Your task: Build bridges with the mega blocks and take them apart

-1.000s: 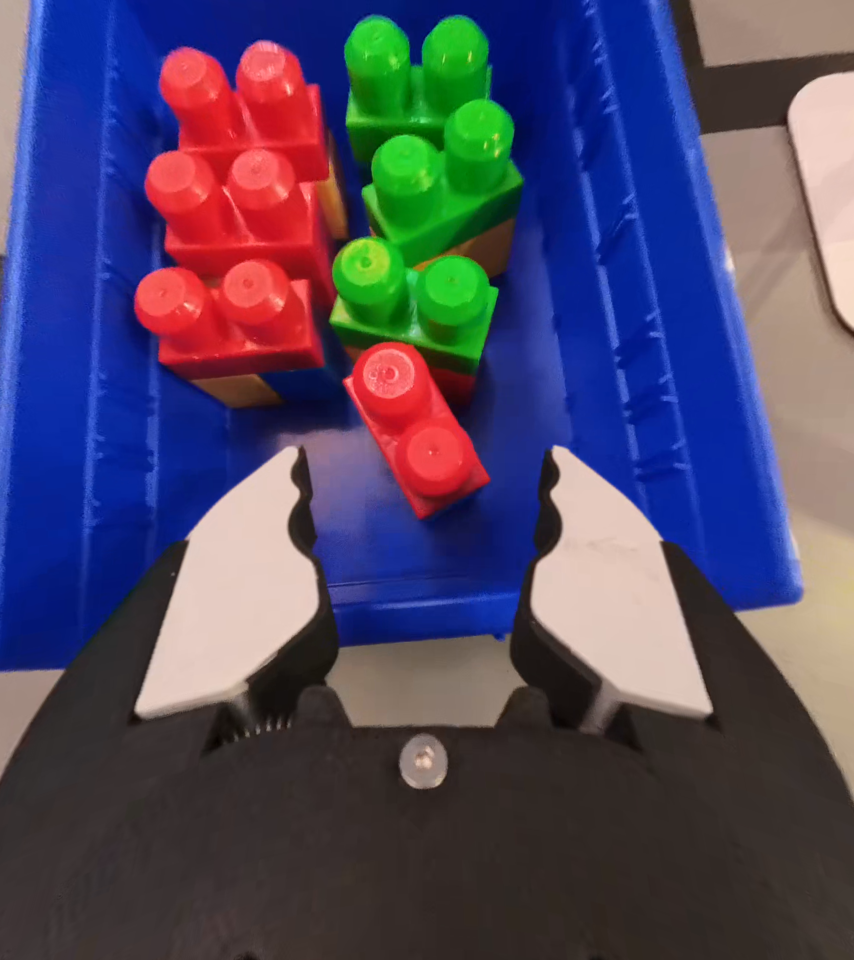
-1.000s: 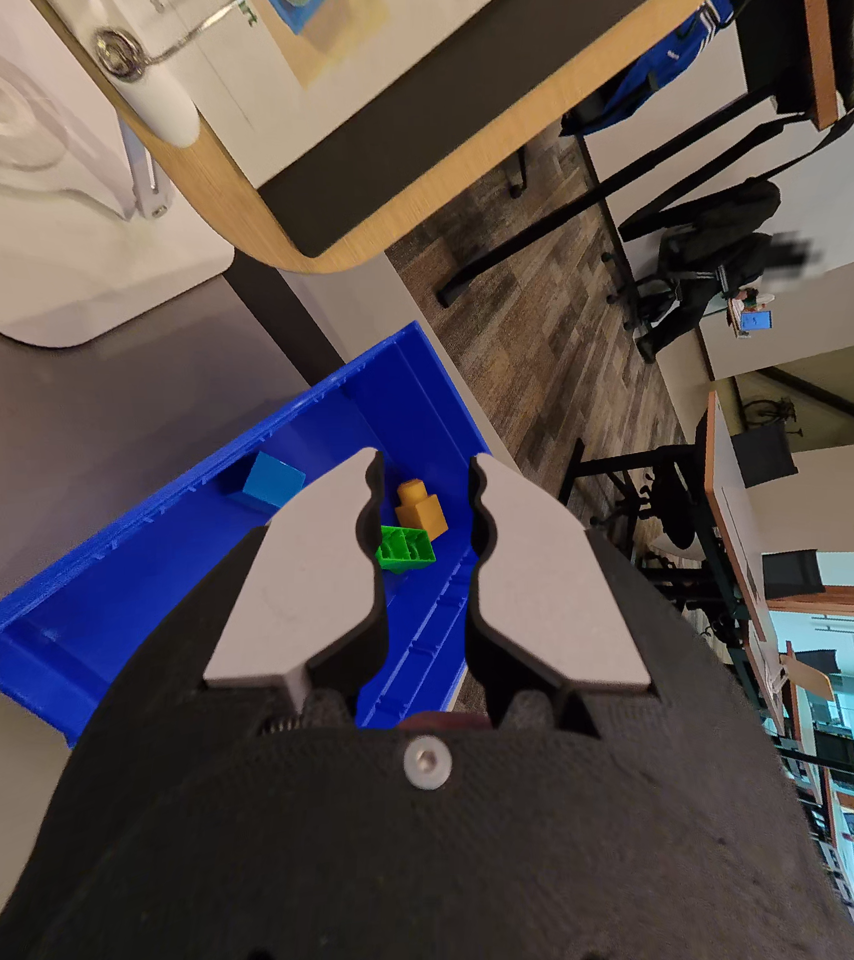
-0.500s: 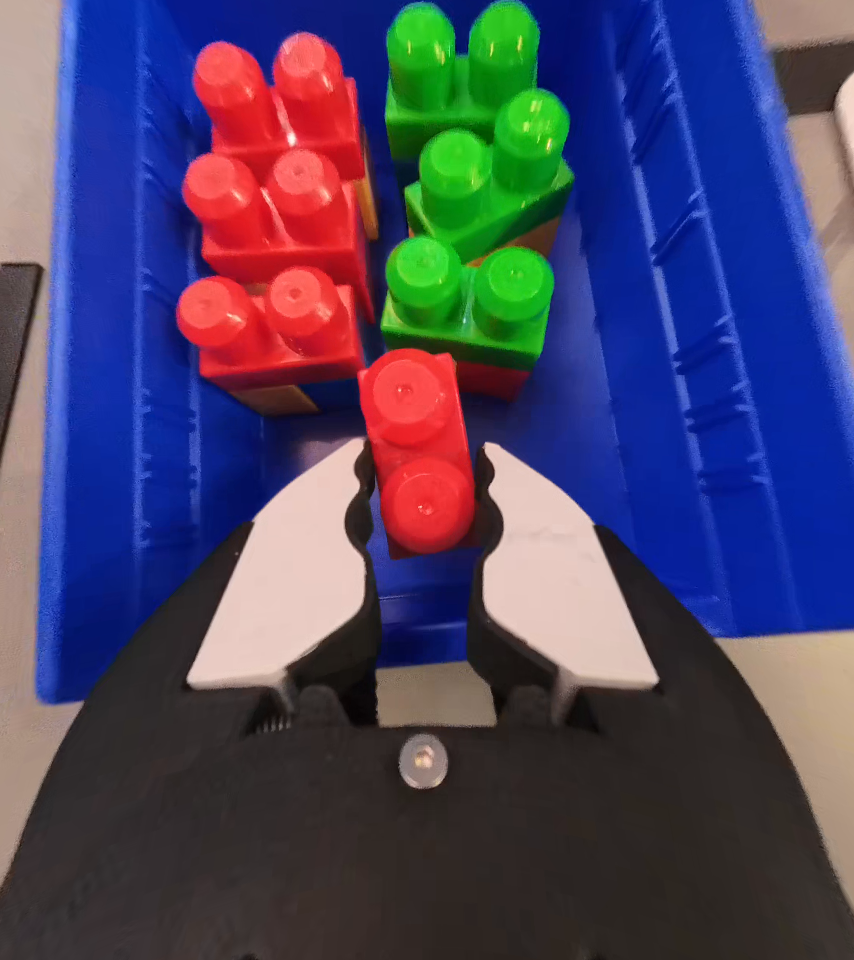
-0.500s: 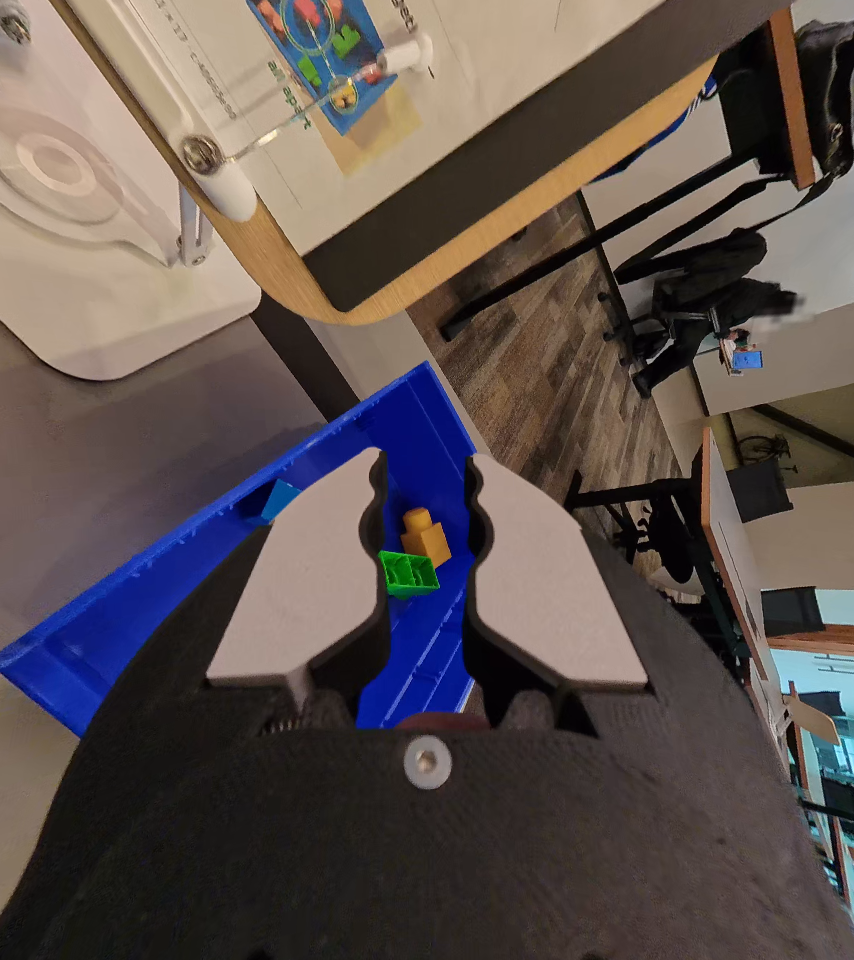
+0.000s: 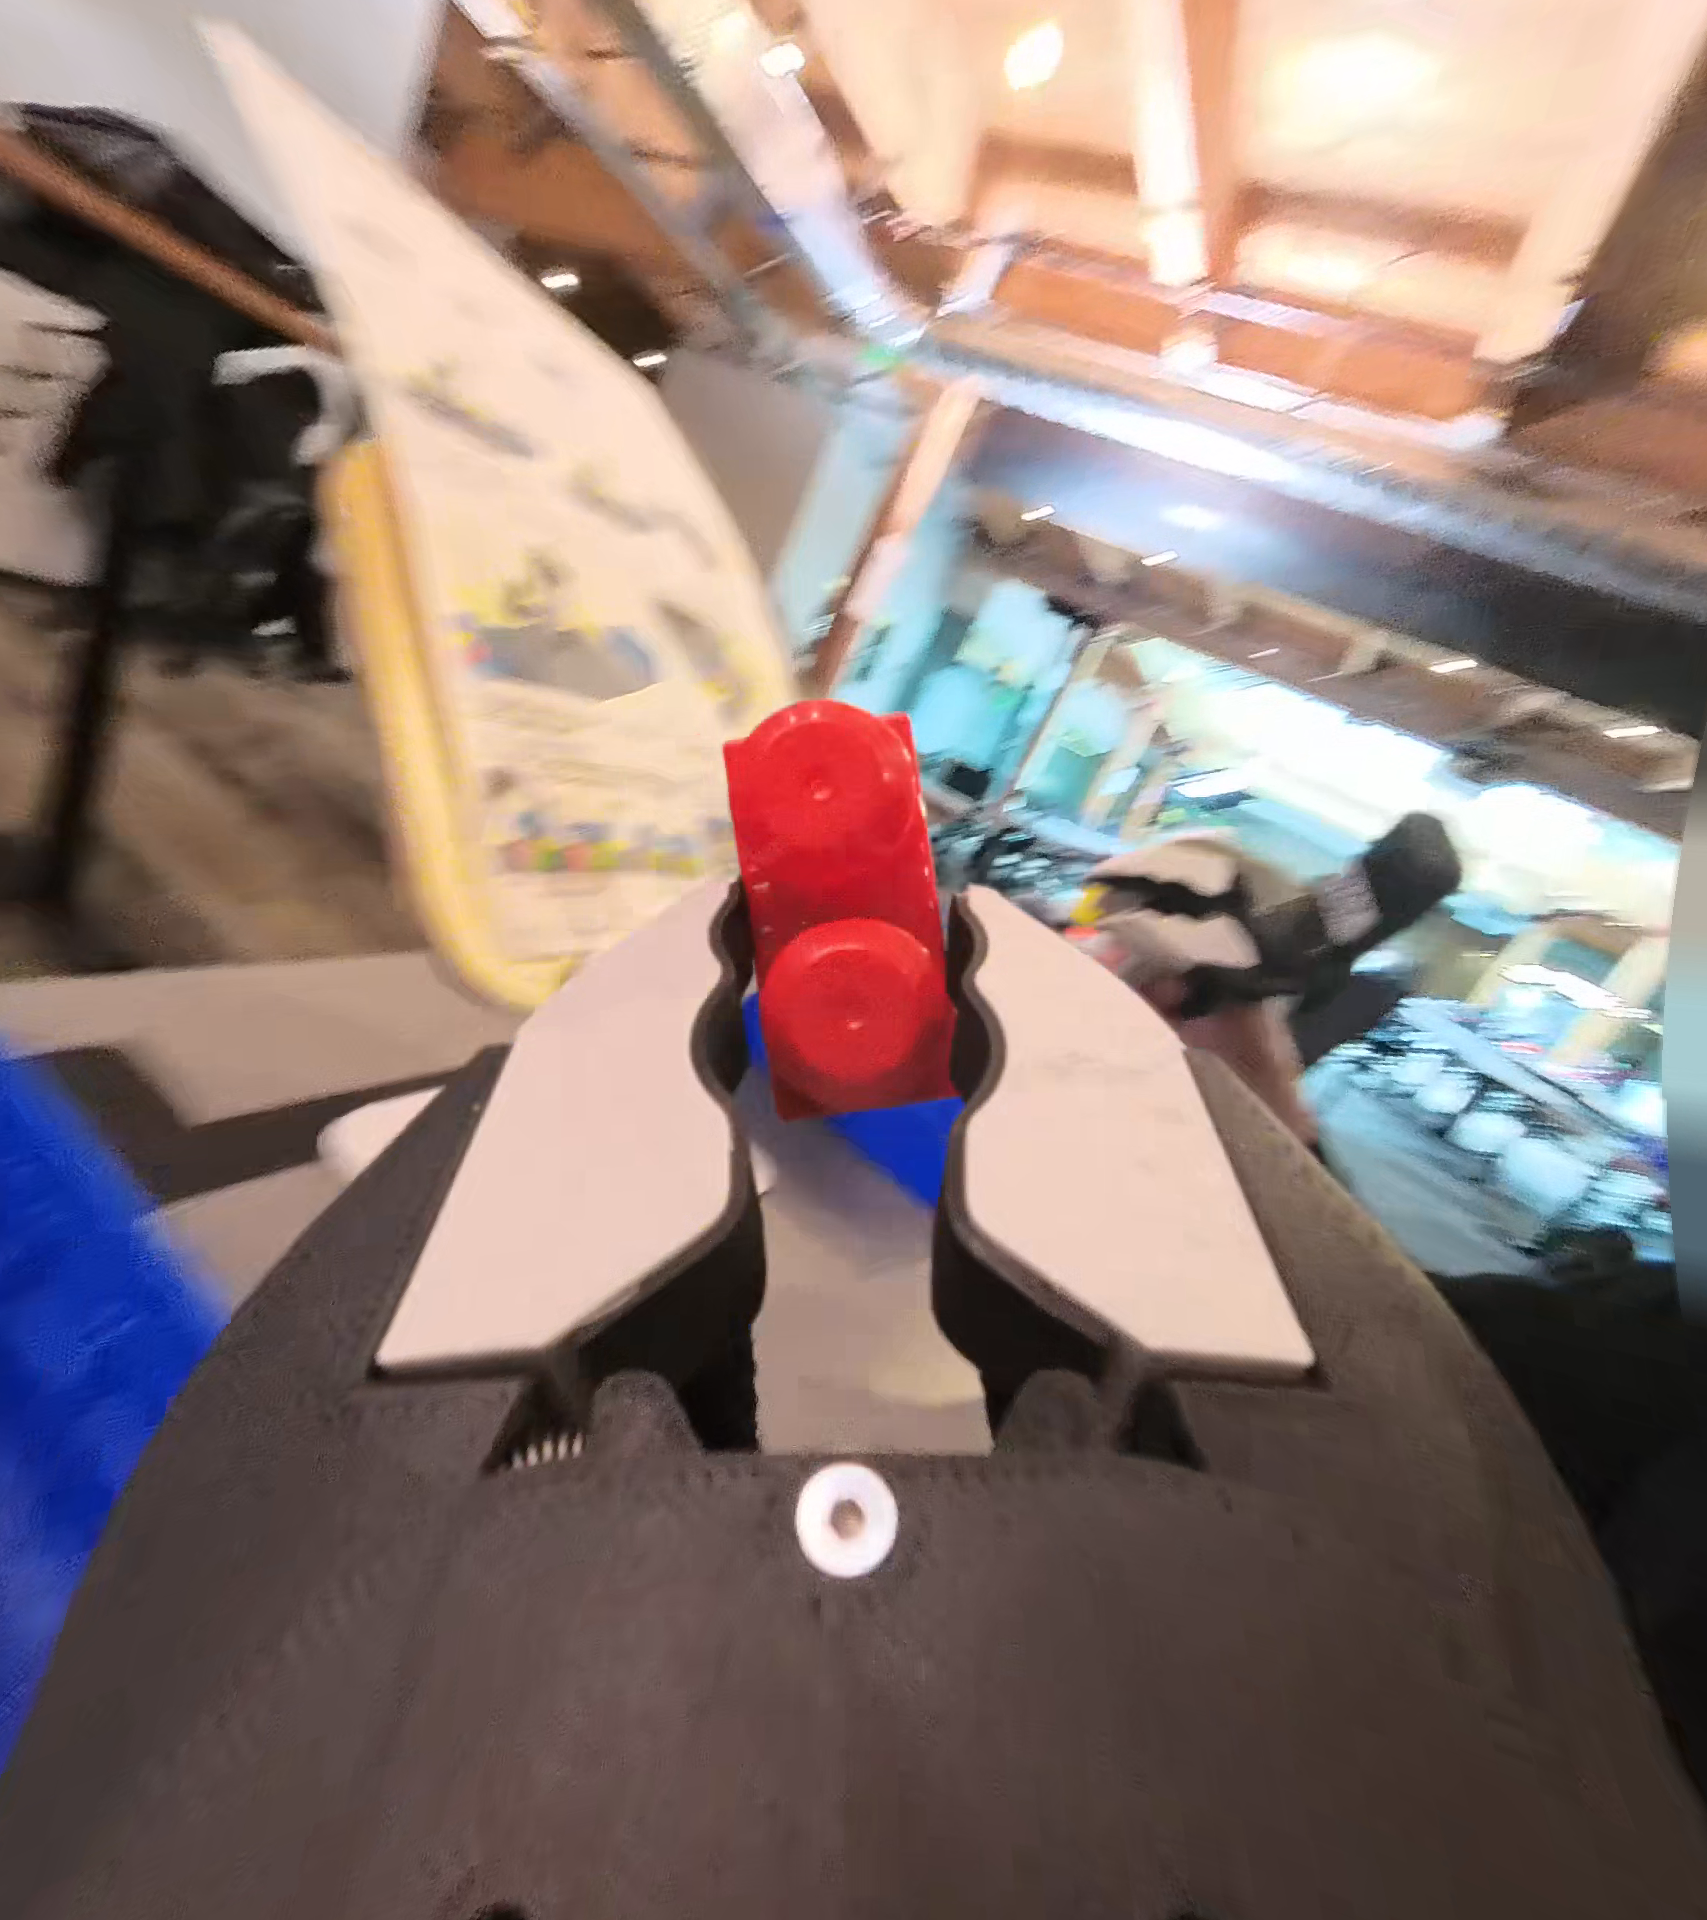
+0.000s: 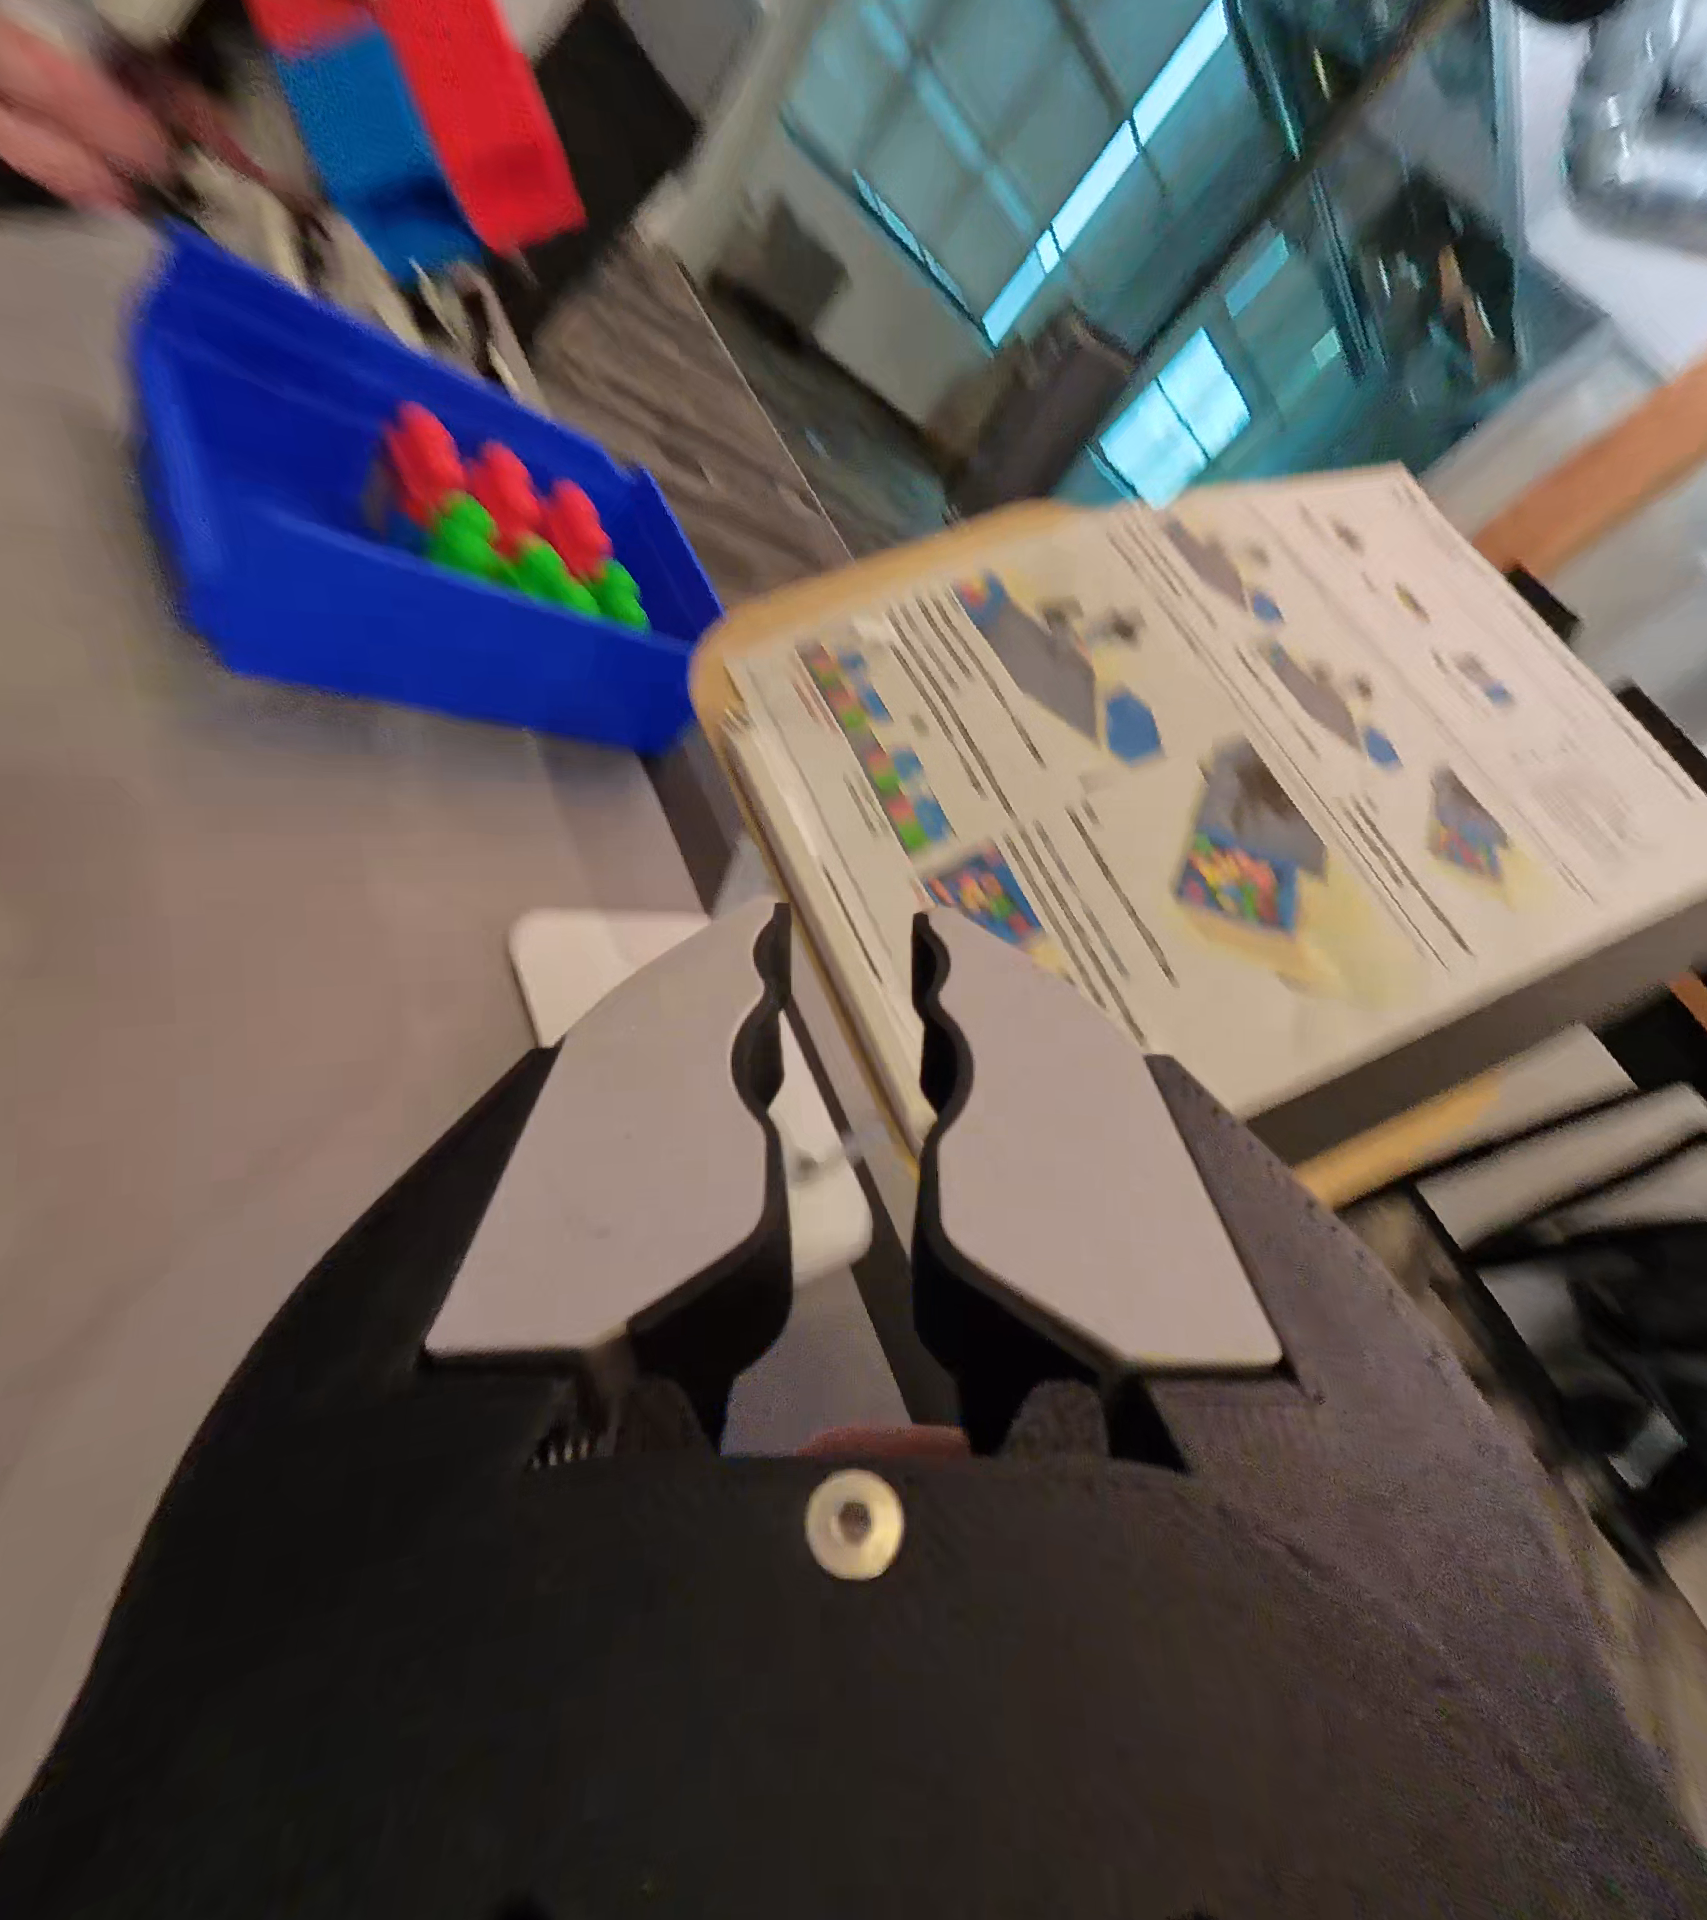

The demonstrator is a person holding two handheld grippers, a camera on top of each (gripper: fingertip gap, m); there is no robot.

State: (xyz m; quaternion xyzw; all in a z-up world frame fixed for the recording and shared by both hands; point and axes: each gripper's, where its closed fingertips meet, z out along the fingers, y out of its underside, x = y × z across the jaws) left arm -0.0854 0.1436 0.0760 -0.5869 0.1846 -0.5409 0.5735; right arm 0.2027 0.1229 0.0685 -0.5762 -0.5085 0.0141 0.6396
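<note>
A red two-stud mega block sits clamped in the left gripper, both fingertips pressing its sides, studs facing the camera and a blue piece showing just beneath it; the block is held up in the air with the blurred room behind it, clear of any surface. The right gripper holds nothing: its fingers stand a little apart with only the tilted instruction board visible past them. In the right wrist view, the blue bin rests at the far left of the grey tabletop, and red and green blocks are clustered inside it, several stacked in short pairs. A second stretch of blue bin wall fills the near left edge of the left wrist view. No bridge stands anywhere on the table in either view, so the work appears to be at an early stage of a round: one block has been picked out, and most pieces wait in the bin. By that reading, nearly all the building, and the whole of the dismantling, is left to do, though heavy motion blur hides much of the table.
</note>
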